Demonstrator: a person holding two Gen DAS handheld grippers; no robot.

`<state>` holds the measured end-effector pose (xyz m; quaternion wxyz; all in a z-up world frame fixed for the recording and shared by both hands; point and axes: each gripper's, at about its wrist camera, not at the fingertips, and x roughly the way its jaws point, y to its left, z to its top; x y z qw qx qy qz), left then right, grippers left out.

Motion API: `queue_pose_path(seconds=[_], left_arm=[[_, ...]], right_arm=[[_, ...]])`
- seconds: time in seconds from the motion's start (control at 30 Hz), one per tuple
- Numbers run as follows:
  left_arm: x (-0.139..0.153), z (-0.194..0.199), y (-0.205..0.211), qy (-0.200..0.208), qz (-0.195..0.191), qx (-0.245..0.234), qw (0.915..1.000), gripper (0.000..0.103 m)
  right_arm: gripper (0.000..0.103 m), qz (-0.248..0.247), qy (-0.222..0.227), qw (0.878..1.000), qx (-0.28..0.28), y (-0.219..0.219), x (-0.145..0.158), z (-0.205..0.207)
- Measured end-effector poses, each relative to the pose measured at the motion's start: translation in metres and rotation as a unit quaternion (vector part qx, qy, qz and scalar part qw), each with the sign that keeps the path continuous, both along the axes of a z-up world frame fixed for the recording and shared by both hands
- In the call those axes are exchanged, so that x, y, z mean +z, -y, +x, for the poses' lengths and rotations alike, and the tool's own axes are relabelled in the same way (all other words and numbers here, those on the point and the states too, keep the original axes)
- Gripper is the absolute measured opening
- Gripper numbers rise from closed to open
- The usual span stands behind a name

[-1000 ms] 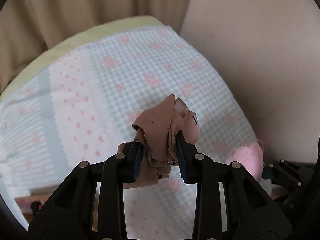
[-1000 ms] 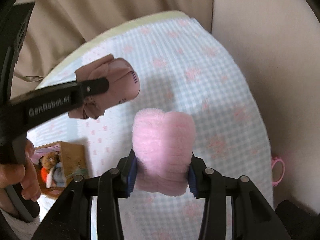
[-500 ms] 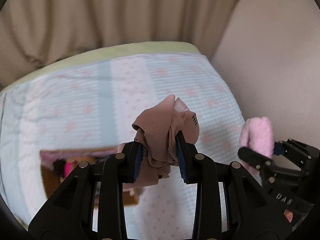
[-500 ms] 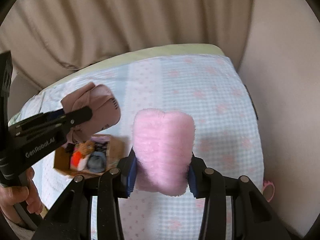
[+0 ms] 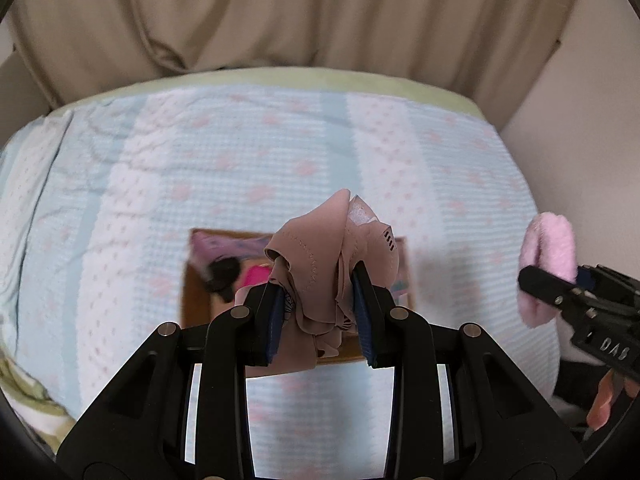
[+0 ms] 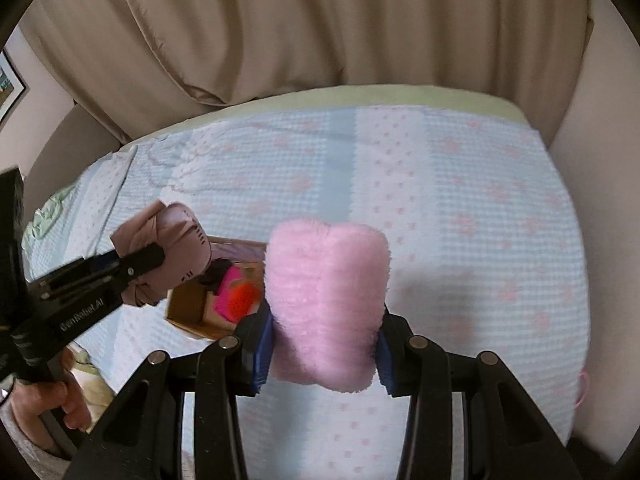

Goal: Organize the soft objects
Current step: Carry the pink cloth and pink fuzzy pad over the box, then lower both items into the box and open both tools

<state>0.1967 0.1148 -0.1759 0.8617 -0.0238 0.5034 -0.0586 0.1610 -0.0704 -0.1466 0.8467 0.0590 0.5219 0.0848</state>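
My left gripper (image 5: 318,312) is shut on a bunched tan-pink cloth (image 5: 336,248) and holds it in the air above an open cardboard box (image 5: 196,280) on the bed. The cloth (image 6: 172,236) and left gripper also show at the left of the right wrist view. My right gripper (image 6: 324,344) is shut on a fluffy pink plush (image 6: 326,300), held above the bed to the right of the box (image 6: 188,308). The plush (image 5: 550,256) shows at the right edge of the left wrist view. The box holds several soft items, pink, red and dark.
The bed has a pale blue and white quilt (image 6: 460,208) with pink motifs. Beige curtains (image 6: 320,28) hang behind it and a wall (image 5: 592,128) stands at the right. A pink ring-like item (image 6: 582,390) lies at the bed's right edge.
Both grippers have swung left across the bed with their loads. The box has come from the lower left to under the left gripper's cloth and beside the plush.
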Motion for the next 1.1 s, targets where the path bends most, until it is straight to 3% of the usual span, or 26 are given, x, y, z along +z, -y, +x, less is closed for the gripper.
queue_pose_path(seconds=[0.13, 0.37, 0.7, 1.1], left_arm=[[-0.022, 0.006, -0.047, -0.02, -0.008, 0.003, 0.9998, 0.028], [-0.067, 0.029, -0.086, -0.061, -0.016, -0.005, 0.998, 0.028], [-0.12, 0.051, -0.093, -0.109, -0.028, 0.006, 0.9936, 0.028], [-0.182, 0.074, -0.083, -0.153, -0.001, 0.006, 0.9883, 0.028]], right_arm=[[0.039, 0.0, -0.017, 1.0, -0.009, -0.032, -0.017, 0.006], [0.039, -0.005, -0.055, 0.998, -0.031, -0.077, -0.054, 0.022], [0.039, -0.036, -0.114, 0.992, -0.037, -0.095, -0.105, 0.048], [0.039, -0.037, -0.167, 0.984, -0.045, -0.076, -0.168, 0.08]])
